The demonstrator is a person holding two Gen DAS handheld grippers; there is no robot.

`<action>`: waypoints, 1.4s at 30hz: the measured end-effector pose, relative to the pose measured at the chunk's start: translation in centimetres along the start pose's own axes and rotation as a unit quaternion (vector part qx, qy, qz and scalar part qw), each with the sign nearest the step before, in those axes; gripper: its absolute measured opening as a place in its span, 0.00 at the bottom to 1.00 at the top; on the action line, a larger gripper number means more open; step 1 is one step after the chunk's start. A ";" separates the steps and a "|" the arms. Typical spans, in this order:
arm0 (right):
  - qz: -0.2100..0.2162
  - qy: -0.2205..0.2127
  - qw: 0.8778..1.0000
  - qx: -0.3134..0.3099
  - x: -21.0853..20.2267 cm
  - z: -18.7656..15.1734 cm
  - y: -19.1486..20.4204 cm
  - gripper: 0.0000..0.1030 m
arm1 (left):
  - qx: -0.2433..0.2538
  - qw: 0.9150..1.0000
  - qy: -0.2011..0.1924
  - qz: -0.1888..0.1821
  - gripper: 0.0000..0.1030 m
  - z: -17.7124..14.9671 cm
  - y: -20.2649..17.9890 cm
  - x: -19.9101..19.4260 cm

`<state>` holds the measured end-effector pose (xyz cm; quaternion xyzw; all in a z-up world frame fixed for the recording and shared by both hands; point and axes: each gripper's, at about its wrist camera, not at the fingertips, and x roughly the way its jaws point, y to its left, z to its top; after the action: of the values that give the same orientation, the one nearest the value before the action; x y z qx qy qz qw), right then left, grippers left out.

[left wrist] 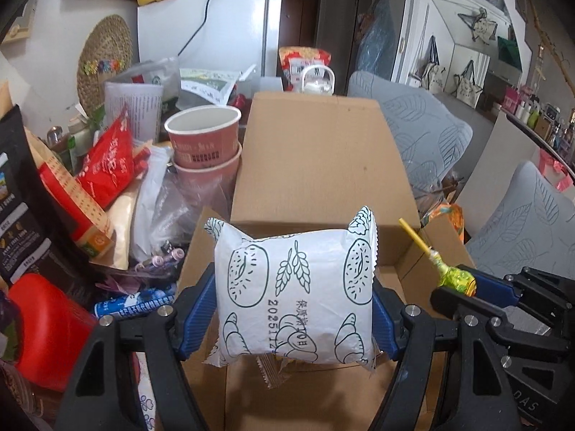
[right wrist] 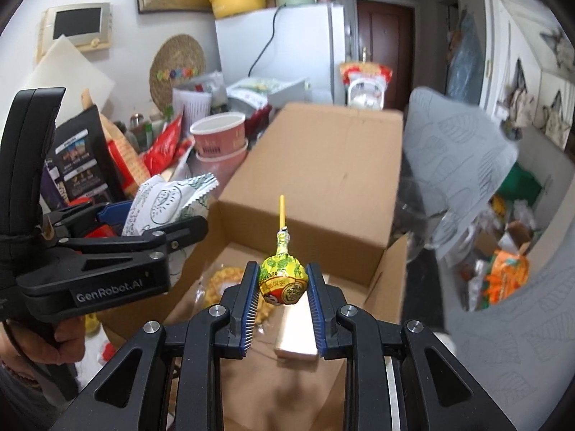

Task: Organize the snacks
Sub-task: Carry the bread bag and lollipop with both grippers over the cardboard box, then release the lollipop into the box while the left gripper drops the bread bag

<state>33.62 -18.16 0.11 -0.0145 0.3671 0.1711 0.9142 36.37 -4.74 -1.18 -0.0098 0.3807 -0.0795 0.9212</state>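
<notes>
Blue-padded left gripper (left wrist: 294,309) clamps a white bread packet (left wrist: 293,294) by its sides, held above the open cardboard box (left wrist: 316,165); right gripper (right wrist: 284,287) is closed on a yellow-wrapped lollipop (right wrist: 283,280), stick pointing up, also over the box, snacks already lying inside; stacked pink paper cups (left wrist: 205,143) and red packets left of the box

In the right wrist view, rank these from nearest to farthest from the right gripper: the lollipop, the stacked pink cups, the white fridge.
1. lollipop, clamped in the right gripper, over the open cardboard box.
2. stacked pink cups, up and left, beside the box.
3. white fridge, at the back wall.
</notes>
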 end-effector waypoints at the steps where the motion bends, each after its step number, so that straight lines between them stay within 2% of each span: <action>1: 0.009 0.009 1.000 0.009 0.5 -0.1 -0.3 0.25 | 0.002 1.000 0.008 -0.001 0.72 -0.1 -0.1 0.4; 10: 0.011 0.062 0.998 0.029 3.6 -0.6 -1.2 0.25 | 0.011 0.998 0.058 0.014 0.72 -1.0 -0.4 3.5; 14: -0.013 0.069 0.997 0.020 4.3 -0.8 -1.4 0.25 | 0.018 0.997 0.080 0.013 0.72 -1.5 -0.8 4.5; 21: -0.047 0.099 0.994 0.002 5.3 -1.4 -1.5 0.25 | 0.038 0.991 0.122 0.039 0.73 -2.5 -1.5 6.2; 27: -0.060 0.120 0.991 -0.008 6.1 -2.1 -1.6 0.25 | 0.050 0.984 0.166 0.037 0.76 -3.4 -2.1 7.8; 34: -0.071 0.131 0.989 -0.013 6.2 -2.4 -1.5 0.26 | 0.051 0.982 0.178 0.047 0.77 -3.5 -2.7 8.1; 42: -0.077 0.123 0.989 -0.016 5.3 -1.9 -0.9 0.30 | 0.037 0.984 0.167 0.052 0.77 -2.9 -1.9 6.7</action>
<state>36.25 -17.70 -4.92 -0.0784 0.4721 0.1025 0.8720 38.81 -7.51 -7.78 0.0579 0.5257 -0.0461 0.8475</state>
